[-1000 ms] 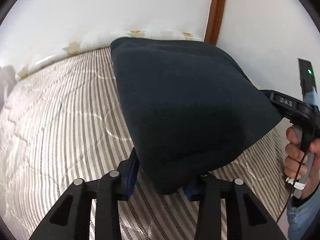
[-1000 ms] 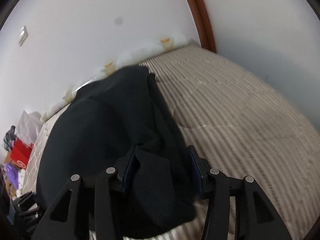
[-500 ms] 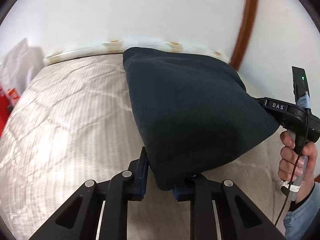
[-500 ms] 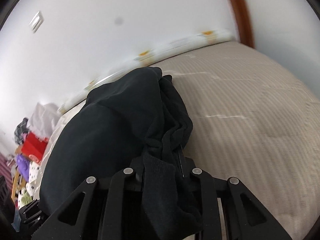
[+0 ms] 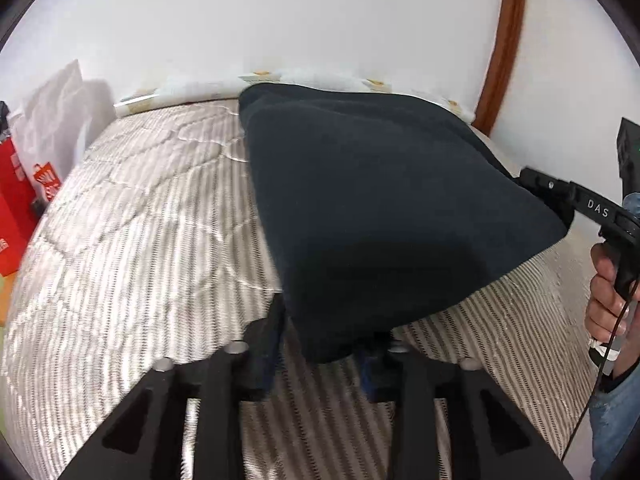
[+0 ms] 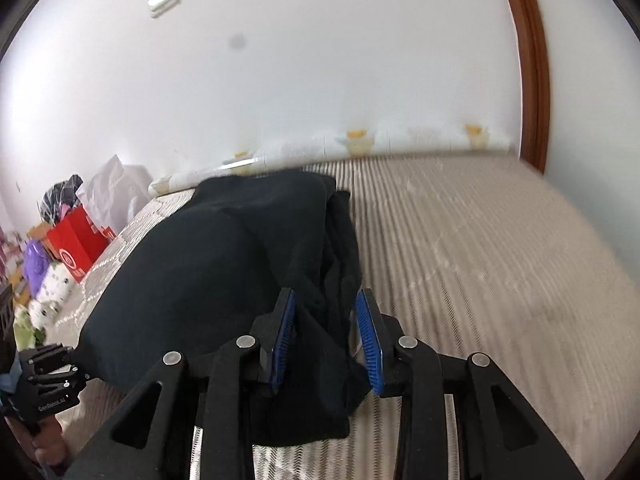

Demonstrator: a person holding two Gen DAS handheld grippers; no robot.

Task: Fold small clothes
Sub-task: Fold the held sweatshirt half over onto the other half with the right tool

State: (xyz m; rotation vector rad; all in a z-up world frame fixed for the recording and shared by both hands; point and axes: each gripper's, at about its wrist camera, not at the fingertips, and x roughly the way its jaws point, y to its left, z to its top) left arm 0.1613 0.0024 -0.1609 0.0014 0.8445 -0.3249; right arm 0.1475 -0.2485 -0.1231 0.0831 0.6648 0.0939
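My left gripper point(image 5: 326, 350), its jaws just opening, has the dark garment point(image 5: 380, 208) between them above the striped bed point(image 5: 132, 220); my right gripper point(image 5: 560, 196) meets its far corner.

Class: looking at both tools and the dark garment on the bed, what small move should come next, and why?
Probably draw the left tool and right tool back: both jaws have just been opening, the dark garment loose between them on the bed.

Garment point(image 5: 380, 216) on mattress point(image 5: 132, 240), boxes point(image 5: 16, 204) left
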